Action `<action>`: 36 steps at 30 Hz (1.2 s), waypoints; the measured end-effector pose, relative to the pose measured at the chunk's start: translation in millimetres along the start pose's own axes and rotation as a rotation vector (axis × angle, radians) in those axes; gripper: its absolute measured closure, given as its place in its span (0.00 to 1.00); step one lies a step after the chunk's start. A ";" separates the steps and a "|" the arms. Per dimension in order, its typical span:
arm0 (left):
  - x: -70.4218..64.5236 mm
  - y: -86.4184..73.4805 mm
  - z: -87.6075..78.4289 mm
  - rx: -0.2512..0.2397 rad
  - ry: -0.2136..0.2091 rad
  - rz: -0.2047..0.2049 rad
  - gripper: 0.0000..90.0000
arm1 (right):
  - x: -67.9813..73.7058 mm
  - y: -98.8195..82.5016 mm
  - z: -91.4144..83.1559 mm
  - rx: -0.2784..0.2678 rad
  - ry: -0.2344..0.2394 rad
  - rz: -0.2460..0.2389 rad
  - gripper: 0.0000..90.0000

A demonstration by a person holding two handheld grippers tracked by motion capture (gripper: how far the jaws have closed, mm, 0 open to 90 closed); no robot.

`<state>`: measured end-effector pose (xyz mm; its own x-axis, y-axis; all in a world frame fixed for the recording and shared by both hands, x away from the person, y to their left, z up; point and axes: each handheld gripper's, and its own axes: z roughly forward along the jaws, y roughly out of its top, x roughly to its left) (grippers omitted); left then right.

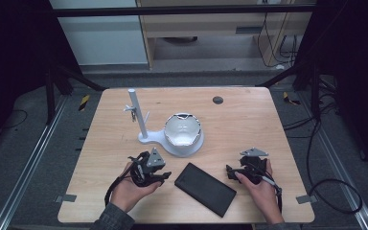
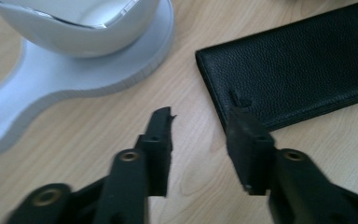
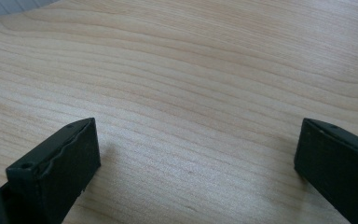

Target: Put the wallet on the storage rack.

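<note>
The black case lies flat on the wooden table, near the front edge, between the two hands; it looks like a long leather pouch (maybe for glasses or a wallet, it is hard to say), and it sits slanted, with one short end toward the left gripper. That end is the easy place to grab, so the left gripper has its tips right at it; in the left gripper view one jaw sits on the corner of the black case and the other rests on bare wood beside it. The jaws are partly apart, and they do not seem to pinch the case yet, though the touching spot is a bit blurry.

The right gripper waits on the other side of the case, near it but not touching; its jaws stand wide apart over plain wood, ready to help.

Further back stands a white stand with a tall post; a shiny round bowl sits on its flat base, close to the case's far end, so the case should be lifted with care.
</note>
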<state>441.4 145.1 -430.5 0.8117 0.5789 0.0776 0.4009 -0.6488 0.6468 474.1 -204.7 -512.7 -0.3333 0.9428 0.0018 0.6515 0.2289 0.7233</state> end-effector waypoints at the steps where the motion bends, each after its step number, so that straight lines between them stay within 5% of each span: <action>1: -1.4 -2.4 2.9 0.003 -0.005 -0.006 0.75 | 0.0 0.0 0.0 0.000 0.000 0.000 0.01; 12: -7.0 -11.4 18.1 0.146 -0.039 0.033 0.99 | 0.0 -0.4 -0.3 0.001 -0.003 -0.002 0.00; 24: -12.6 -12.6 37.0 0.198 -0.067 0.056 1.00 | 0.1 -0.7 -0.4 -0.001 -0.004 -0.003 0.01; 36: -14.4 -12.0 44.3 0.197 -0.082 0.057 1.00 | 0.1 -0.7 -0.4 0.000 -0.004 -0.003 0.01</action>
<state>443.7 122.6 -472.9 0.8640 0.5016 0.0426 0.4222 -0.7681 0.4814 473.3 -204.9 -512.9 -0.3324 0.9431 -0.0031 0.6503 0.2316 0.7236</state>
